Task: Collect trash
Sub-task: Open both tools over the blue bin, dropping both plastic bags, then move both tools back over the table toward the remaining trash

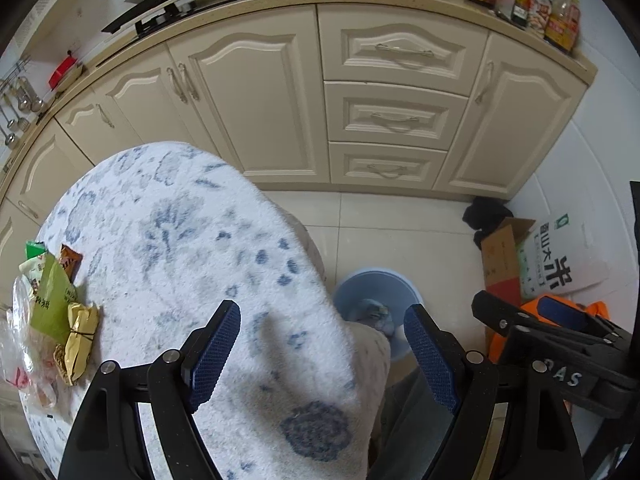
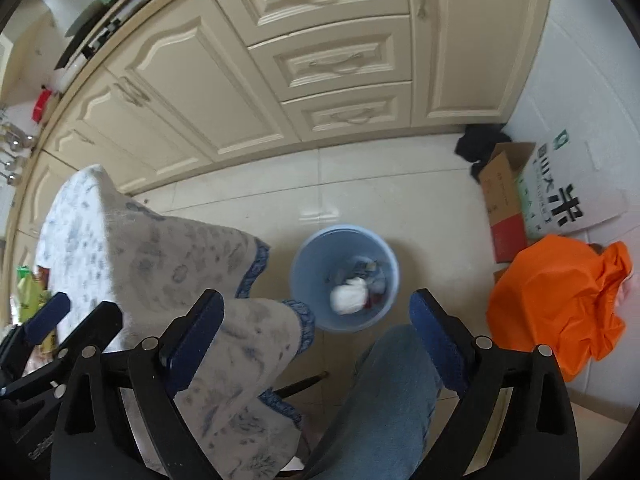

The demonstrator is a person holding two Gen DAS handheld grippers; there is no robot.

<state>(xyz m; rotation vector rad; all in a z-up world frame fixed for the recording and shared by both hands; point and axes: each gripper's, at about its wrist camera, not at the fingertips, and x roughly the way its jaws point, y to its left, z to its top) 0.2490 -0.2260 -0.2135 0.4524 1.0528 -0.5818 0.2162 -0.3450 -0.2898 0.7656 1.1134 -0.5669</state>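
Observation:
A blue trash bin [image 2: 344, 276] stands on the floor beside the table, with crumpled white paper [image 2: 348, 298] and other scraps inside; it also shows in the left wrist view [image 1: 376, 292]. Trash lies at the table's left edge: a green wrapper [image 1: 54, 300], a gold wrapper [image 1: 80, 340], a brown packet [image 1: 70, 260] and a clear plastic bag [image 1: 20, 344]. My left gripper [image 1: 326, 354] is open and empty above the table's right edge. My right gripper [image 2: 316, 348] is open and empty above the bin, near a knee in jeans [image 2: 384, 400].
The table has a white and blue floral cloth [image 1: 180, 240]. Cream cabinets [image 1: 360, 100] line the far side. A cardboard box [image 2: 504, 196], a rice sack [image 2: 560, 196], an orange bag [image 2: 560, 304] and a black cloth [image 2: 476, 146] lie on the floor at right.

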